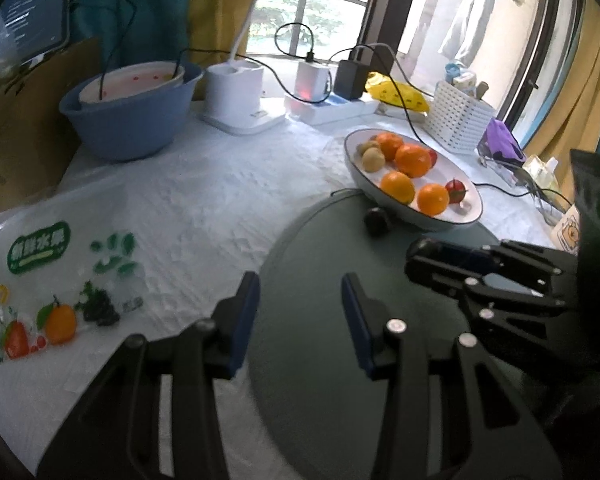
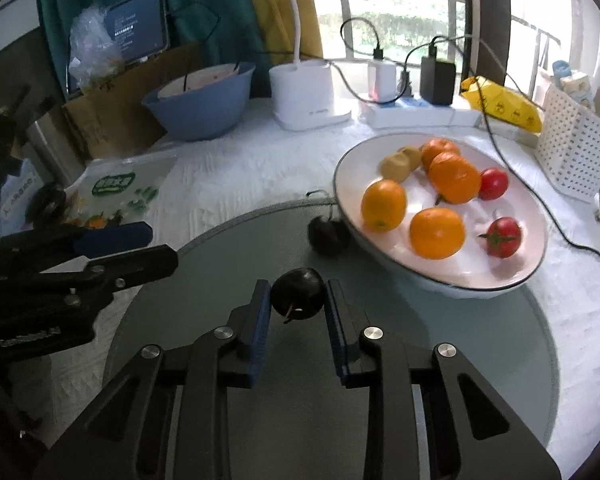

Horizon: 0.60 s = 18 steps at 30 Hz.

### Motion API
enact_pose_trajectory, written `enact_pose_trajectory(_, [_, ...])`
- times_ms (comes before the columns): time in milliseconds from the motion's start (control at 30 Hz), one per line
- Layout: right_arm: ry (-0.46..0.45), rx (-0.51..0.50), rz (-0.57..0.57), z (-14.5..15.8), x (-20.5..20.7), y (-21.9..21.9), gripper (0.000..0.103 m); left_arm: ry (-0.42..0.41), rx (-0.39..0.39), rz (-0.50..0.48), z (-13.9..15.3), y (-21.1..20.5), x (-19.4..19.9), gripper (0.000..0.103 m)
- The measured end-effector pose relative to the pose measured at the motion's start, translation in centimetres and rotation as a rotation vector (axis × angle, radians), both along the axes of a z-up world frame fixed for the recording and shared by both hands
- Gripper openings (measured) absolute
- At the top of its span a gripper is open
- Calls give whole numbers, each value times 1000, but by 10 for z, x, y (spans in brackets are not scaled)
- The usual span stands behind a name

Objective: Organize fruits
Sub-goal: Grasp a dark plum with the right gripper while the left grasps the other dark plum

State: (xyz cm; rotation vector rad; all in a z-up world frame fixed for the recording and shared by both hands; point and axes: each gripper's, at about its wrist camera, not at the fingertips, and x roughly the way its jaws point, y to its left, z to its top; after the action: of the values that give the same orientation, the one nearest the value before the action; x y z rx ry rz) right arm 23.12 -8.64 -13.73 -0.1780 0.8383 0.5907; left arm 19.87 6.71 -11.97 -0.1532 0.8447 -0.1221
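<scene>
My right gripper (image 2: 298, 302) is shut on a small dark plum (image 2: 299, 294), just above a round grey-green tray (image 2: 460, 340). A second dark plum (image 2: 327, 236) lies on the tray's far edge, against a white bowl (image 2: 452, 276). That bowl holds oranges (image 2: 436, 232), two tomatoes (image 2: 502, 236) and kiwis (image 2: 398, 166). My left gripper (image 1: 300, 300) hovers open over the tray (image 1: 320, 240) with nothing between its fingers. From the left wrist view I see the right gripper (image 1: 418, 256) side-on, with the loose plum (image 1: 377, 220) beyond it by the bowl (image 1: 452, 170); the held plum is hidden there.
A printed plastic fruit bag (image 1: 60, 280) lies on the white cloth at left. At the back stand a blue basin (image 1: 128, 116), a white lamp base (image 1: 236, 96), a power strip with chargers (image 1: 328, 104) and a white basket (image 1: 456, 120). A cable (image 2: 560, 236) runs past the bowl.
</scene>
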Motion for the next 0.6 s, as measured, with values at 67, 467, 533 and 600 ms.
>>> enact_pose_trajectory(67, [-14, 4, -9, 5, -1, -7, 29, 2, 7, -9, 1, -7, 4, 44])
enact_pose_trajectory(467, [-58, 35, -94, 21, 6, -58, 29, 16, 51, -75, 0, -51, 33, 44])
enact_pose_trajectory(533, [-61, 42, -103, 23, 10, -66, 29, 25, 59, -82, -2, -57, 39, 44])
enact_pose_trajectory(600, [-65, 48, -110, 25, 13, -72, 29, 29, 64, -91, -4, -62, 44, 44])
